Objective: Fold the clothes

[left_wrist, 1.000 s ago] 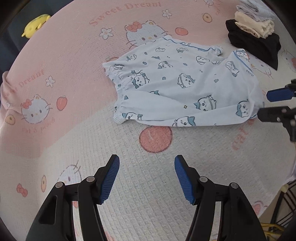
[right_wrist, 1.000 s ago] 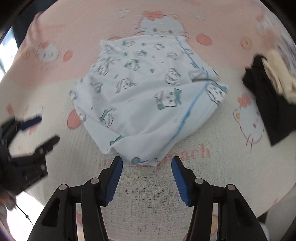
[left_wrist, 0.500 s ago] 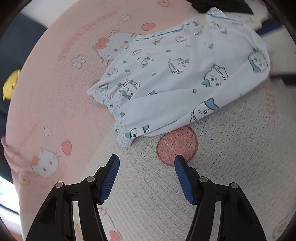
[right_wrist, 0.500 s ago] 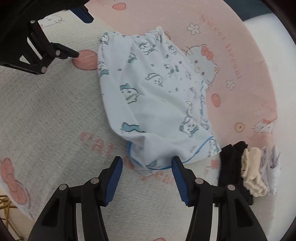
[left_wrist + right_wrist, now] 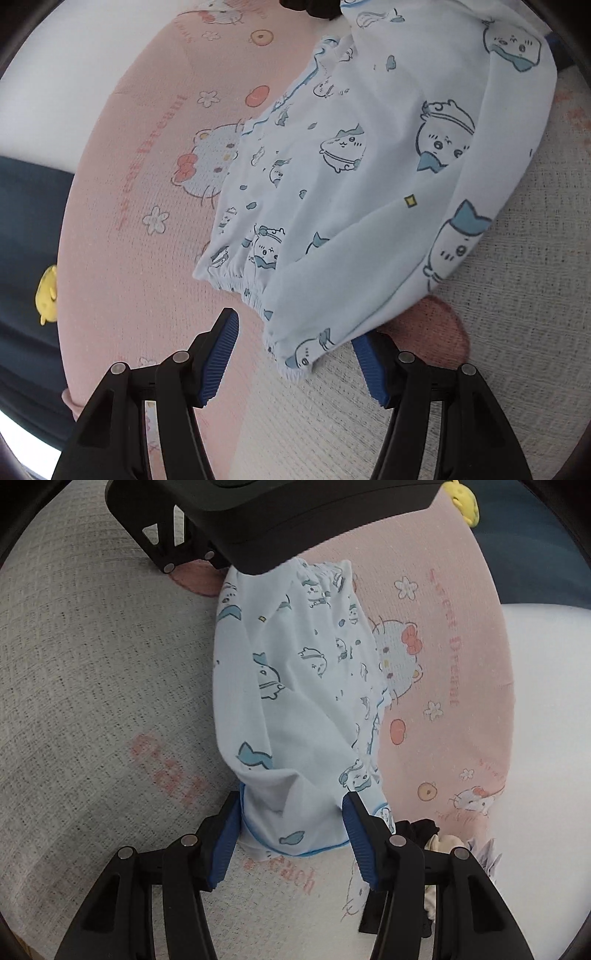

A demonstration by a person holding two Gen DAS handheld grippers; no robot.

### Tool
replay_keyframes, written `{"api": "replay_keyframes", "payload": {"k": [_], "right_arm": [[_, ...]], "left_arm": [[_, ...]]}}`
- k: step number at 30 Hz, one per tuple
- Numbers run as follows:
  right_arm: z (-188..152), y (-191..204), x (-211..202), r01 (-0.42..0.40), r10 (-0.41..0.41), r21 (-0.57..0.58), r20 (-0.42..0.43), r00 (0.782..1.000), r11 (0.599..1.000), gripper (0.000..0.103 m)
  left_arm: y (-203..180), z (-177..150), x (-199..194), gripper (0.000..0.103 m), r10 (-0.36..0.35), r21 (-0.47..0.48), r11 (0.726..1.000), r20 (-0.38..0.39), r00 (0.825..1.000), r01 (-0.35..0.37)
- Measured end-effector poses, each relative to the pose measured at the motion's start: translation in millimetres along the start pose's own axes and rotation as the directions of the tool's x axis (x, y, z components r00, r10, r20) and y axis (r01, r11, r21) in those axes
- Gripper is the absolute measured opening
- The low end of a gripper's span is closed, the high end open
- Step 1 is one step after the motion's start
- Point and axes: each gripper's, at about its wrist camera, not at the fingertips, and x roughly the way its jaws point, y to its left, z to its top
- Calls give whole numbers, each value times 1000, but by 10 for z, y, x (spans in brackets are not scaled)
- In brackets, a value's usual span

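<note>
both tongs spread wide (nothing gripped) — left tongs (image 5: 295,354), right tongs (image 5: 286,838), straddling pyjama trousers (image 5: 351,177)

I seem to be in a home bedroom: a pink cartoon-cat bedspread (image 5: 147,258) under me, a small clothes pile (image 5: 439,840) and a yellow plush toy (image 5: 47,295) nearby.

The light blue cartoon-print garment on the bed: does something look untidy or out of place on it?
The light blue cartoon-print garment is only roughly folded. Its top layer lies askew and puffed, so the elastic hem and blue-piped edge stick out unevenly. No damage shows. Both open hand-held grippers, left and right, straddle opposite ends.
</note>
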Motion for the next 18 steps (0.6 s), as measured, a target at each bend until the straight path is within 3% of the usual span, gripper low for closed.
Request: {"api": "replay_keyframes", "payload": {"k": [6, 8, 10, 12, 13, 18], "right_arm": [[-23, -55, 89, 5, -4, 15, -32, 999, 1000, 53], [-40, -67, 89, 5, -4, 24, -48, 999, 1000, 39], [-57, -80, 90, 5, -3, 32, -63, 998, 999, 14], [-74, -92, 91, 6, -3, 40, -78, 997, 999, 7], [-83, -98, 91, 6, -2, 45, -85, 996, 999, 6], [-225, -373, 81, 49, -28, 164, -130, 991, 985, 5]], "left_arm": [[13, 22, 50, 56, -23, -36, 999, -30, 999, 22], [-29, 26, 50, 41, -48, -42, 998, -55, 997, 46], [-172, 41, 83, 14, -23, 29, 999, -105, 994, 26], [-305, 53, 105, 7, 24, 93, 996, -138, 990, -11], [-332, 64, 98, 6, 36, 94, 995, -149, 988, -22], [-193, 64, -5, 6, -40, -65, 998, -209, 977, 27]]}}
